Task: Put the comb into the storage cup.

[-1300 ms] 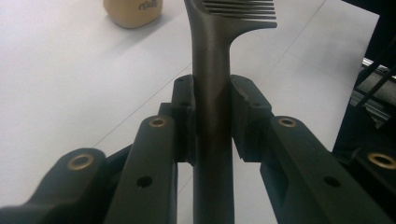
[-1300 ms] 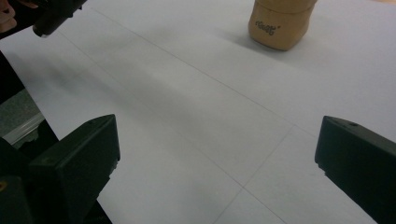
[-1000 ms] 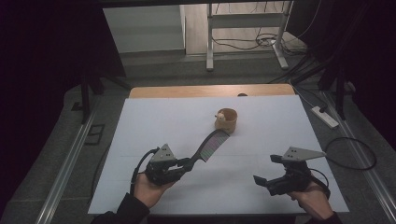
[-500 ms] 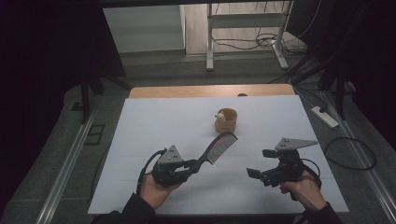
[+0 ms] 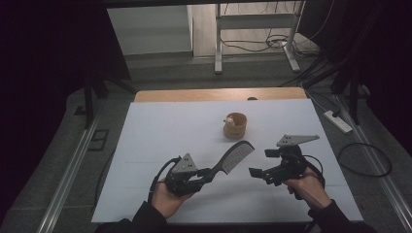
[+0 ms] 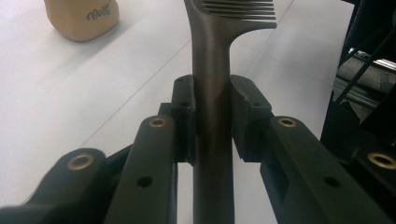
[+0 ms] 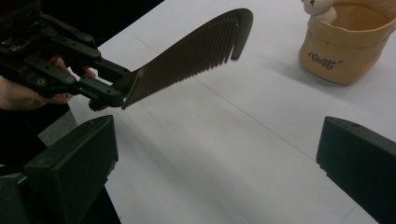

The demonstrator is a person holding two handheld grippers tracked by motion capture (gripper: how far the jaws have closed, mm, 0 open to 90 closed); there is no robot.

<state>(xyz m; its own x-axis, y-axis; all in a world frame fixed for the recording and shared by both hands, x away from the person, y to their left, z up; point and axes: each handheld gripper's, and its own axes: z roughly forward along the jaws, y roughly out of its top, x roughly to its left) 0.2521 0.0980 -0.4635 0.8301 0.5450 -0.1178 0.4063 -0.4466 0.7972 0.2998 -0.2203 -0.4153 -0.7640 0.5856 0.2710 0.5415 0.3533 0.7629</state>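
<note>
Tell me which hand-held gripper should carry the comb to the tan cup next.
Left. The left hand-held gripper is already shut on the comb handle, teeth aimed toward the tan cup. The right hand-held gripper is open and holds nothing.

White-covered bench [image 5: 160, 136] with a wooden strip along its far edge; a tan cup [image 5: 235, 125] stands right of centre.

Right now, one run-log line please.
left tongs: shut on comb handle | right tongs: open, empty | cup: on table
</note>
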